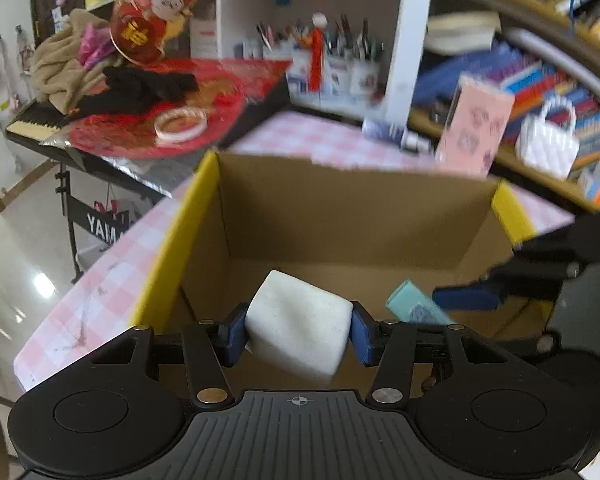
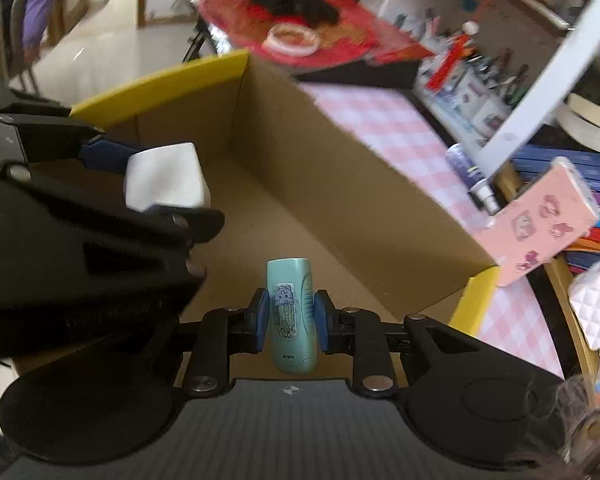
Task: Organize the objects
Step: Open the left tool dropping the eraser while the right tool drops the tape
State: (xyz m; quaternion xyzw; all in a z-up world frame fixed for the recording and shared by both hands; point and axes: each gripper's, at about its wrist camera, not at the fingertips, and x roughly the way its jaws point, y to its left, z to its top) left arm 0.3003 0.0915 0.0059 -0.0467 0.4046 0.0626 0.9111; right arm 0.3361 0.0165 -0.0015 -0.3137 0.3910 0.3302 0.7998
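Observation:
An open cardboard box (image 1: 340, 216) with yellow flap edges stands on a pink checked tablecloth; it also shows in the right wrist view (image 2: 340, 168). My left gripper (image 1: 298, 330) is shut on a white sponge block (image 1: 300, 326) and holds it over the box's near side. The block also shows at left in the right wrist view (image 2: 166, 178). My right gripper (image 2: 291, 316) is shut on a teal plastic case (image 2: 291, 312) with a drawn label, held over the box interior. The case (image 1: 414, 304) and the right gripper's blue fingers (image 1: 468, 296) also show at right in the left wrist view.
A pink sticker-covered box (image 1: 474, 128) leans beyond the cardboard box. Shelves with books (image 1: 548, 80) and pen cups (image 1: 340, 64) stand behind. A keyboard stand with a red cloth, clothes and a tape roll (image 1: 180, 124) stands at left. A white quilted bag (image 1: 548, 140) sits on a shelf.

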